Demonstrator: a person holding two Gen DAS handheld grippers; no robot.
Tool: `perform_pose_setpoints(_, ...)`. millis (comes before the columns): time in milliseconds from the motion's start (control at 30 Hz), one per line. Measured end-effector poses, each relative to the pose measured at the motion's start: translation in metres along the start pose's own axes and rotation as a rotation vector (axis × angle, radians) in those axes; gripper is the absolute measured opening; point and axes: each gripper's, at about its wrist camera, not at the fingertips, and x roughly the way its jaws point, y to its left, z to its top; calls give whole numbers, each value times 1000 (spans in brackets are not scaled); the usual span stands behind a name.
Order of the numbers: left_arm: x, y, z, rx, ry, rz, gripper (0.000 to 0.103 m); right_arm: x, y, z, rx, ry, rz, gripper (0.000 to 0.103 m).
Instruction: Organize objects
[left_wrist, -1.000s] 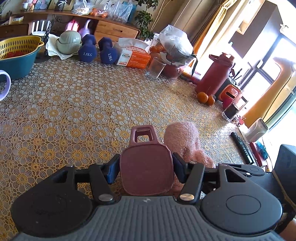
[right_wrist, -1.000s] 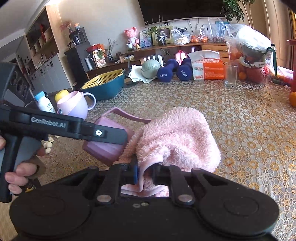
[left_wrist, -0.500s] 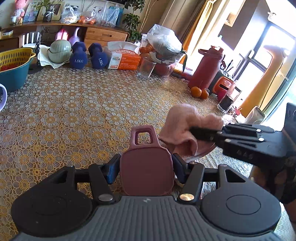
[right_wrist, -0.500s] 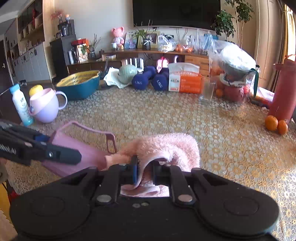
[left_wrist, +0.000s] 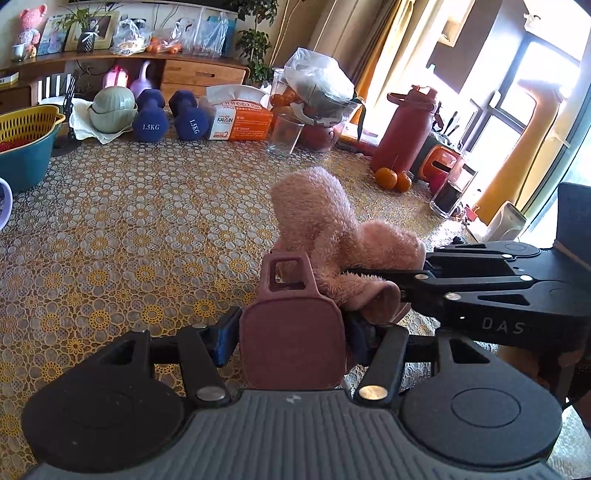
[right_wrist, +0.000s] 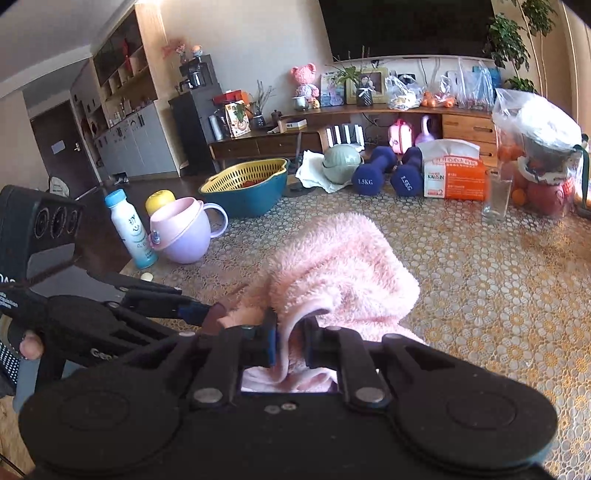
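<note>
My left gripper (left_wrist: 291, 332) is shut on a mauve flat lid-like piece with a loop handle (left_wrist: 291, 336), held above the patterned tablecloth (left_wrist: 147, 221). My right gripper (right_wrist: 290, 339) is shut on a fluffy pink towel (right_wrist: 340, 273). In the left wrist view the towel (left_wrist: 317, 218) hangs over the right gripper's fingers (left_wrist: 406, 275), which reach in from the right and touch the mauve piece's right side. In the right wrist view the left gripper (right_wrist: 192, 312) comes in from the left, with a sliver of the mauve piece (right_wrist: 216, 315) against the towel.
Far side of the table: teal basin with yellow colander (right_wrist: 245, 184), two blue dumbbells (left_wrist: 149, 118), tissue box (left_wrist: 240, 122), drinking glass (left_wrist: 284, 136), bagged bowl (left_wrist: 321, 96), red bottle (left_wrist: 402, 129), oranges (left_wrist: 391, 179). Left edge: lilac cup (right_wrist: 184, 230), white bottle (right_wrist: 129, 229).
My right gripper has carried the towel up and left, tight against the mauve piece in my left gripper. The left gripper has kept its hold and tilted slightly.
</note>
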Motion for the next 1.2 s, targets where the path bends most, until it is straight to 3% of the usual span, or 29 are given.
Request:
perform_pose_setpoints(367, 1, 5, 1, -35, -11, -9, 58, 13, -15, -17, 43, 38, -56, 13)
perform_pose_setpoints(700, 7, -6, 6, 11, -4, 20, 58, 22, -15, -28, -63, 85, -171, 11)
perform_pose_setpoints(900, 11, -15, 11, 39, 21, 46, 58, 21, -15, -26, -170, 67, -350, 11)
perform_pose_setpoints(967, 14, -19, 13, 60, 27, 56, 58, 13, -30, -25, -134, 62, -407, 12)
perform_pose_setpoints(1200, 25, -32, 19, 97, 41, 94, 58, -16, -89, -34, 37, 52, -487, 12)
